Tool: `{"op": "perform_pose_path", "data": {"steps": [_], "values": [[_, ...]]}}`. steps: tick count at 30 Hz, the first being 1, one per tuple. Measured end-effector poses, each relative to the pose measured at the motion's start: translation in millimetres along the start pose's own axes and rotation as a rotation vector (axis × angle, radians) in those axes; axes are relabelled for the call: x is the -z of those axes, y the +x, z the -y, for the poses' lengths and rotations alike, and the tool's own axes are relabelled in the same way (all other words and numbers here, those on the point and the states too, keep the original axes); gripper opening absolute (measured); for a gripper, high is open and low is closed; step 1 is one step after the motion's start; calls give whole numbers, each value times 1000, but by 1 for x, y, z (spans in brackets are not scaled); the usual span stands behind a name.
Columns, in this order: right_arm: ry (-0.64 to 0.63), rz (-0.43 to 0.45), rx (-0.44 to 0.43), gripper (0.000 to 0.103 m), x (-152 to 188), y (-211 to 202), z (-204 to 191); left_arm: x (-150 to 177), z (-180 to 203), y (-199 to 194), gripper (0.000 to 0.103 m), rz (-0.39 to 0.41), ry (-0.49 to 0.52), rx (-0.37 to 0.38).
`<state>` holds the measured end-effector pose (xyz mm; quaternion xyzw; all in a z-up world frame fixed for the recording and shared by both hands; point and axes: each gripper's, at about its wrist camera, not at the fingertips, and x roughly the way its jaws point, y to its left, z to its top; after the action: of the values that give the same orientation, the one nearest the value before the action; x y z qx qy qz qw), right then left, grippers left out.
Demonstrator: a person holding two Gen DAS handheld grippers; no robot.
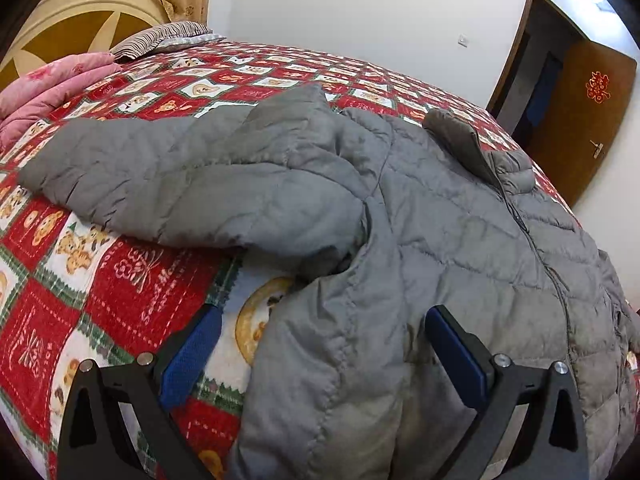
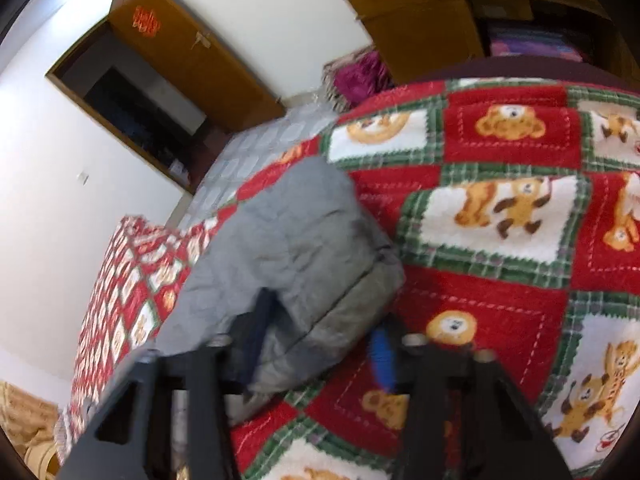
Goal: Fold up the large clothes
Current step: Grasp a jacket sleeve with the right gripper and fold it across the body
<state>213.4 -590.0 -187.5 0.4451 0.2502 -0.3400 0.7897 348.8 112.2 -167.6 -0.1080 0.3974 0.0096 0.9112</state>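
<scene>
A grey quilted jacket (image 1: 440,220) lies front up on the bed, zipper closed, one sleeve (image 1: 168,176) stretched out to the left. My left gripper (image 1: 320,340) is open, its blue-padded fingers (image 1: 192,352) straddling the jacket's lower side edge, one pad over the blanket and one over the jacket. In the right wrist view, my right gripper (image 2: 324,320) is open around a grey part of the jacket (image 2: 304,240), likely a cuff or hem end; the fabric sits between the fingers. This view is blurred.
The bed carries a red, white and green teddy-bear blanket (image 1: 120,280). A pink quilt (image 1: 52,88) and a striped pillow (image 1: 160,38) lie at the headboard. A brown open door (image 1: 580,120) is at the right. A wooden wardrobe (image 2: 460,12) stands beyond the bed.
</scene>
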Motion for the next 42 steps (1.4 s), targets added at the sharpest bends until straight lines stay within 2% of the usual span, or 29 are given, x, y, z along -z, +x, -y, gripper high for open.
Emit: {"op": "perform_pose_path", "data": {"steps": [2, 5, 8, 11, 14, 18, 21, 24, 27, 30, 34, 40, 42], "values": [[-4, -21, -12, 12, -3, 7, 3, 3, 4, -2, 102, -3, 21, -13], [-54, -33, 6, 8, -8, 5, 1, 2, 4, -1, 102, 0, 32, -23], [-185, 39, 24, 8, -10, -20, -27, 1, 1, 0, 102, 1, 26, -17], [-334, 110, -31, 8, -6, -64, -74, 0, -2, -1, 102, 6, 12, 0], [-498, 146, -93, 8, 15, -107, -131, 1, -6, -2, 102, 12, -7, 23], [-680, 137, -201, 8, 68, -144, -208, 1, -8, -3, 102, 18, -23, 42], [-809, 67, -334, 8, 136, -159, -263, 1, -10, -3, 102, 23, -29, 52], [-918, -17, -420, 8, 207, -159, -300, 1, -13, -4, 102, 28, -41, 68], [-1011, -82, -469, 7, 272, -149, -318, 1, -15, -4, 102, 34, -54, 84], [-1066, -198, -519, 7, 338, -131, -329, 1, -16, -4, 102, 41, -67, 102], [-1122, -282, -539, 7, 397, -114, -338, 1, -20, -5, 102, 52, -88, 128], [-1141, -361, -545, 8, 445, -91, -347, 1, -23, -5, 102, 62, -102, 147], [-1132, -396, -551, 13, 451, -84, -349, 1, -24, -5, 102, 65, -105, 151]]}}
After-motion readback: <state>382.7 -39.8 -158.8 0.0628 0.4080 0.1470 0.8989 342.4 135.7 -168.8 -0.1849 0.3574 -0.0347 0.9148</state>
